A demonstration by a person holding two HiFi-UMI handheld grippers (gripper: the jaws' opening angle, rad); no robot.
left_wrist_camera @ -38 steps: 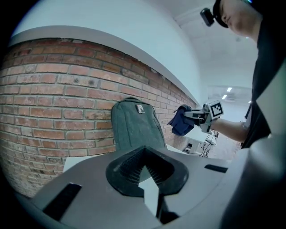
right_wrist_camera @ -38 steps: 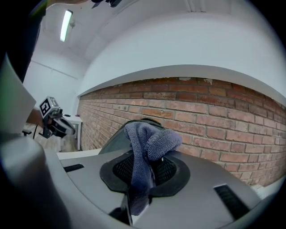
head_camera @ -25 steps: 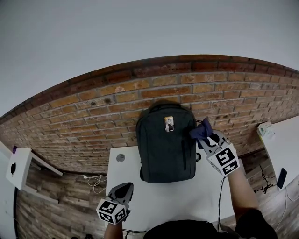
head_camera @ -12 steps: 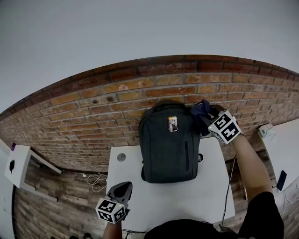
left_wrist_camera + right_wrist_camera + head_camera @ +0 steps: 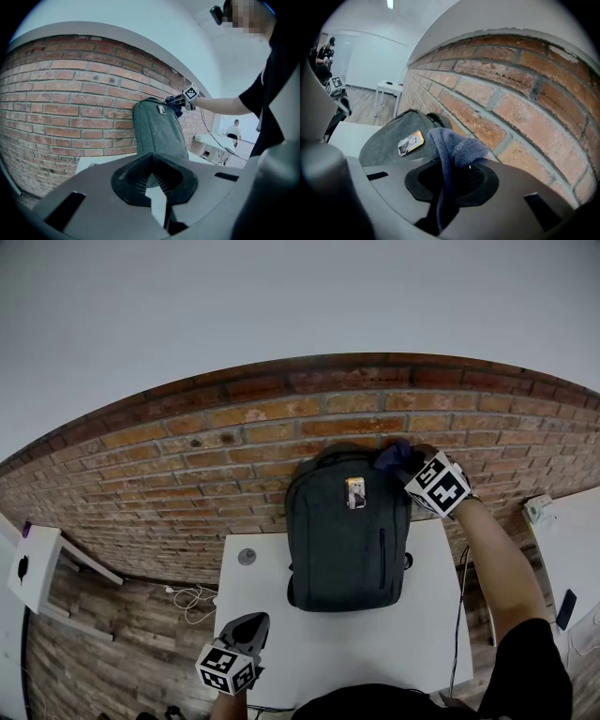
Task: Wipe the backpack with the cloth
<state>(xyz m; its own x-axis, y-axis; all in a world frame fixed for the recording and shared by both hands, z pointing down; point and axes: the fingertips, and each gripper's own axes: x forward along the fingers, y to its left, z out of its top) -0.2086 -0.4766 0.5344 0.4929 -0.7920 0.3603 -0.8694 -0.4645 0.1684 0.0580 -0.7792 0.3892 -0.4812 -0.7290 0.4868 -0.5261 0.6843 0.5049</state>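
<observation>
A dark grey backpack (image 5: 347, 531) stands upright on the white table (image 5: 281, 615), leaning against the brick wall, with a small picture tag (image 5: 355, 492) on its front. My right gripper (image 5: 405, 465) is at the backpack's top right corner, shut on a dark blue cloth (image 5: 392, 457) that touches the top. In the right gripper view the cloth (image 5: 452, 154) hangs from the jaws beside the backpack (image 5: 391, 136). My left gripper (image 5: 246, 632) hovers low at the table's front left, away from the backpack (image 5: 157, 131), its jaws shut with nothing between them.
The brick wall (image 5: 187, 474) runs directly behind the backpack. A small round grey disc (image 5: 247, 557) lies at the table's back left. A second white table (image 5: 562, 531) stands to the right, and a white shelf (image 5: 33, 568) at far left. A cable (image 5: 459, 615) hangs off the right edge.
My right gripper has carried the cloth up from the backpack's right side to its top right corner. The left gripper has hardly moved.
</observation>
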